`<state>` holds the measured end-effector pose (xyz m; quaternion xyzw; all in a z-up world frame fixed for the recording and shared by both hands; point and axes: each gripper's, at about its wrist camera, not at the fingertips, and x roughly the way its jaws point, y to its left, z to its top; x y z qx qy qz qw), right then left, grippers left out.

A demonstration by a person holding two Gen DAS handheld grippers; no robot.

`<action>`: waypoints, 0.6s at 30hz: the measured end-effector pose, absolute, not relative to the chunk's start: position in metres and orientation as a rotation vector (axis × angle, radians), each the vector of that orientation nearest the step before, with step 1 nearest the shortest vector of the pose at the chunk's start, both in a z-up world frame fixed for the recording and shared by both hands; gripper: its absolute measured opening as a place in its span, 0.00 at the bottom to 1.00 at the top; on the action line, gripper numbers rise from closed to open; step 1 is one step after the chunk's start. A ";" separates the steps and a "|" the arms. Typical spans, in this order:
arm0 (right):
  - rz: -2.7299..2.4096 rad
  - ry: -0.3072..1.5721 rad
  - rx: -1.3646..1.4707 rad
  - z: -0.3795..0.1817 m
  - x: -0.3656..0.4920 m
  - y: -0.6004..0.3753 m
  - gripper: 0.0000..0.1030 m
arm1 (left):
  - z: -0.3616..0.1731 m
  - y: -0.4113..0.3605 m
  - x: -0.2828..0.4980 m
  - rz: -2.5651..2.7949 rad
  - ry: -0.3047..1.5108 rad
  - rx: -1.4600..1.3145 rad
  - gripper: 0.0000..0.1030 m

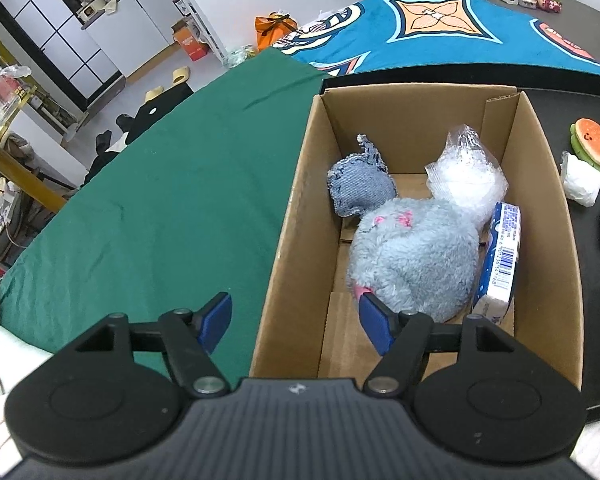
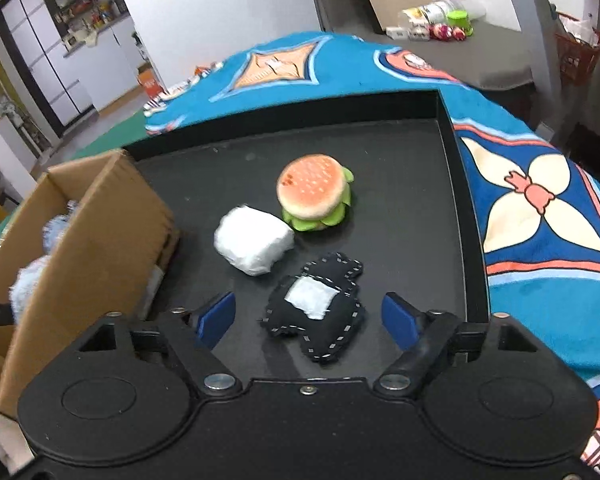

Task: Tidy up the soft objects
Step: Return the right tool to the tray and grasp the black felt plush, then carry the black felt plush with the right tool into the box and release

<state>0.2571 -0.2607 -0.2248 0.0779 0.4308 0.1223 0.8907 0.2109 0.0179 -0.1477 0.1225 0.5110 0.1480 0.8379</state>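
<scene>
A cardboard box [image 1: 296,208] holds a grey plush toy [image 1: 415,256], a denim pouch [image 1: 357,186], a clear plastic bag [image 1: 461,172] and a blue-white packet [image 1: 499,258]. My left gripper [image 1: 296,320] is open and empty, straddling the box's near left wall. On the black tray [image 2: 419,160] lie a burger plush [image 2: 313,192], a white wrapped bundle [image 2: 254,244] and a black stitched plush [image 2: 317,314]. My right gripper [image 2: 309,316] is open above the black plush, its blue pads either side of it. The box [image 2: 96,236] stands at the tray's left.
A green cloth [image 1: 160,200] covers the table left of the box. A blue patterned blanket [image 2: 539,208] lies beyond and right of the tray. Small items [image 2: 439,20] sit on a far grey surface. The burger plush [image 1: 593,142] and bundle [image 1: 581,180] show right of the box.
</scene>
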 end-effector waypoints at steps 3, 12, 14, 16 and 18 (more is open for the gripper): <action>0.246 0.923 0.156 -0.233 0.261 -0.262 0.45 | -0.147 0.018 0.211 0.313 1.083 0.263 0.67; 0.248 0.926 0.166 -0.218 0.255 -0.265 0.16 | -0.144 0.018 0.207 0.302 1.072 0.259 0.67; 0.251 0.917 0.171 -0.212 0.255 -0.263 0.16 | -0.143 0.019 0.205 0.298 1.068 0.255 0.67; 0.259 0.903 0.174 -0.206 0.253 -0.261 0.16 | -0.142 0.020 0.203 0.294 1.067 0.250 0.67; 0.266 0.892 0.177 -0.200 0.250 -0.259 0.16 | -0.140 0.021 0.201 0.292 1.062 0.243 0.67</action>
